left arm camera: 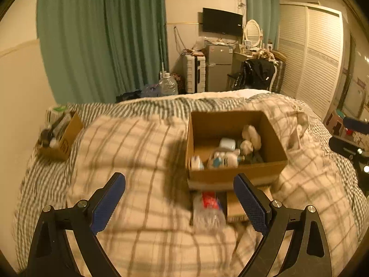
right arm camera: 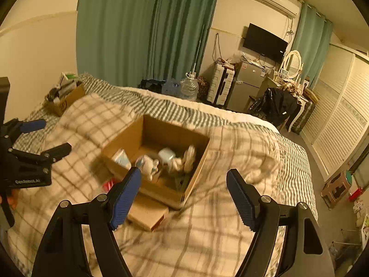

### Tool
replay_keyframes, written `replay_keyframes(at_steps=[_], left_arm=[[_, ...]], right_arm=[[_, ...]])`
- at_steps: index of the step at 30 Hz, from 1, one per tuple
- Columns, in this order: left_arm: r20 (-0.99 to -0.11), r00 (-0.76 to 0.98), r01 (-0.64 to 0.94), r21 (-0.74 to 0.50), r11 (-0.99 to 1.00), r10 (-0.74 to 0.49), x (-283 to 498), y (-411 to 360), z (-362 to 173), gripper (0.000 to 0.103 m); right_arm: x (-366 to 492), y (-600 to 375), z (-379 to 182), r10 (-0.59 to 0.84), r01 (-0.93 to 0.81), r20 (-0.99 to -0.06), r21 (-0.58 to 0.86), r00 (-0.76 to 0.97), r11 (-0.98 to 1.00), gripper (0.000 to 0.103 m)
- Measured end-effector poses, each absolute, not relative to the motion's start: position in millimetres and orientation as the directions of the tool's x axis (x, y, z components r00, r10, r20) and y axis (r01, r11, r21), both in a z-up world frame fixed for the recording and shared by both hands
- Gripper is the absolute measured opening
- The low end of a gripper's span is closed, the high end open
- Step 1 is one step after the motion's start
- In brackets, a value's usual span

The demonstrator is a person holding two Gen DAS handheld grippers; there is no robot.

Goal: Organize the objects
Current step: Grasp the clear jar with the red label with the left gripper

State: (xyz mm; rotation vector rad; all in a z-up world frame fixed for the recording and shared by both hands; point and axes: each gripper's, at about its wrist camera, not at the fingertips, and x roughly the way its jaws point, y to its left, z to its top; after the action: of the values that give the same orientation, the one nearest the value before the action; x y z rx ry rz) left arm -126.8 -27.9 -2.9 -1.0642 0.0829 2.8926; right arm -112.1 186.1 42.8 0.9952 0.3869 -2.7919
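Bedroom clutter and green curtains fill the background; everything that matters lies on the bed point(left arm camera: 143, 108), on its checked quilt point(left arm camera: 138, 161).

Left claw point(left arm camera: 180, 198) stands with jaws wide apart and nothing between the pads, pointing down at the quilt. Just ahead of it, nearer its right-hand finger, lies a blurred clear packet with red print point(left arm camera: 208, 207), touching or nearly touching a flat brown box point(left arm camera: 235, 207) that sits against that finger in the view. Beyond both rests the open cardboard box point(left arm camera: 235, 173), already holding small white items and a plush toy.

Right claw point(right arm camera: 183, 196) is likewise spread and empty. The same cardboard box point(right arm camera: 161, 189) sits just ahead and slightly toward its left finger, one corner pointing at the claw; the flat brown box point(right arm camera: 147, 214) lies closer still, beside that finger, its long side running slantwise across the view. The red-printed packet point(right arm camera: 109, 184) shows only as a sliver behind the left finger.

A second, smaller carton point(left arm camera: 62, 143) sits well away at the far left, by the wall.

My judgement: the loose packet falls to the left claw, the flat box to the right, and both would go forward into the open box.
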Motion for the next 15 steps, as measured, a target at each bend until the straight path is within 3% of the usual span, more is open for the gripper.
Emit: replay_keyframes(at_steps=[9,15], left_arm=[[-0.723,-0.691,-0.025,-0.006,-1.000,0.021,-111,-17,-84,0.097],[-0.792,-0.610,-0.009,0.049,-0.999,-0.034,-130,1,-127,0.097]], right_arm=[[-111,185,-47,-0.021,0.192,-0.705,-0.165,-0.709,-0.967,0.076],[-126,191,-83,-0.022,0.190,-0.749,-0.140,-0.663,-0.972,0.076]])
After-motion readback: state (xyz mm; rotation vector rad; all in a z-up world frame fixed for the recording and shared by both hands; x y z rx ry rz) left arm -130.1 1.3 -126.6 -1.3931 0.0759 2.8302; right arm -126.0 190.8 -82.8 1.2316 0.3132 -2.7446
